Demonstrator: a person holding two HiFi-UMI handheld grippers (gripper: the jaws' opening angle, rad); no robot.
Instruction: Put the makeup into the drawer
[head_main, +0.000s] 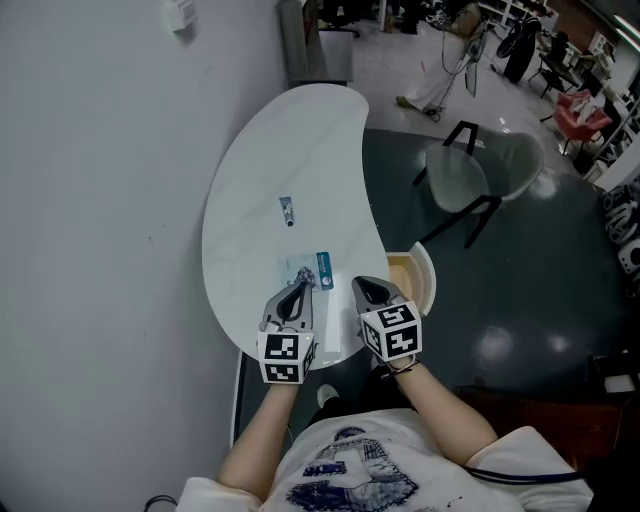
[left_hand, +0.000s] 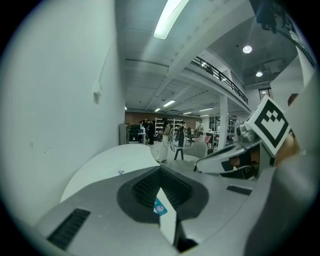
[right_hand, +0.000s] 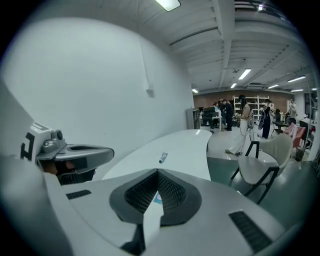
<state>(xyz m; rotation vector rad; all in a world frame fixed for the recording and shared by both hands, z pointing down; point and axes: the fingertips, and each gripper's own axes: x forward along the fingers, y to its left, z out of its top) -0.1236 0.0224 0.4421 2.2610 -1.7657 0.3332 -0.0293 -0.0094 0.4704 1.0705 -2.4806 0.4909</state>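
A flat pale packet with a teal label (head_main: 312, 270) lies on the white curved table (head_main: 290, 150), just beyond both grippers' tips. A small tube (head_main: 287, 211) lies farther out on the table and also shows in the right gripper view, tube (right_hand: 162, 158). My left gripper (head_main: 299, 288) and right gripper (head_main: 367, 288) hover side by side over the table's near end, both shut with nothing between the pads. In the left gripper view, the teal label (left_hand: 160, 206) peeks through the slit under the closed left gripper (left_hand: 161, 171). The drawer (head_main: 417, 280) stands open at the table's right edge, beside the right gripper.
A wall runs close along the table's left side. A white chair with black legs (head_main: 470, 178) stands on the dark floor to the right. People and shelving fill the far end of the room.
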